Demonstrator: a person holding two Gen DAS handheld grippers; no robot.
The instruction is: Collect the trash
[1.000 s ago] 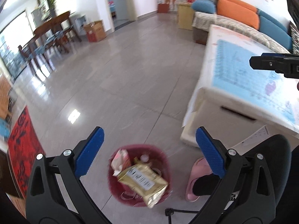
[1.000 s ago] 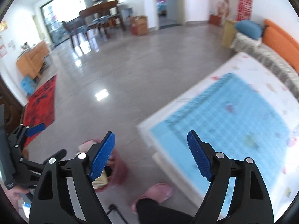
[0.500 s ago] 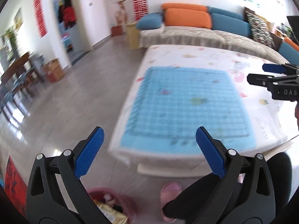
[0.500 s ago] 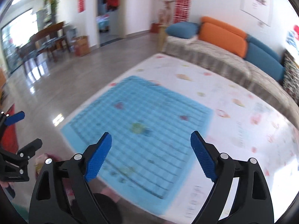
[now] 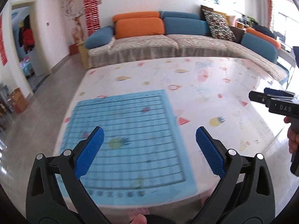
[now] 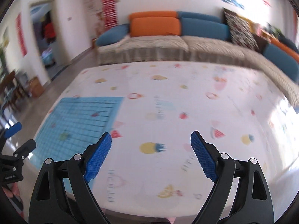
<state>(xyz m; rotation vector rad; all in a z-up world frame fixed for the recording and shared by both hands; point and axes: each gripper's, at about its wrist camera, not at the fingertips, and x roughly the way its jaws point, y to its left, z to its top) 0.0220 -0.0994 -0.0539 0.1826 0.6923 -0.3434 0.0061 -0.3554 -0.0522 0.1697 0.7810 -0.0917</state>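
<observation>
No trash shows in either view. My left gripper (image 5: pixel 149 132) hangs open and empty above the near edge of a low table (image 5: pixel 205 85), over the blue grid mat (image 5: pixel 130 123) on its white fruit-print cloth. My right gripper (image 6: pixel 151 135) is open too, with nothing between its blue pads, above the white part of the cloth to the right of the blue grid mat (image 6: pixel 82 119). The right gripper (image 5: pixel 271 97) also pokes in at the right edge of the left wrist view. In the right wrist view, the left gripper (image 6: pixel 21 137) shows at the left edge. The trash bin is out of sight.
A long sofa (image 5: pixel 168 43) with orange and blue cushions runs behind the table and curves round its right side. Grey tiled floor (image 5: pixel 37 100) lies to the left, with a cardboard box (image 5: pixel 17 100) and a doorway (image 5: pixel 26 37). A pink slipper (image 5: pixel 138 214) is under the near edge.
Both grippers swung away from the pink bin on the floor and round over the table. The bin with its wrappers left the views. The sofa came to face me.
</observation>
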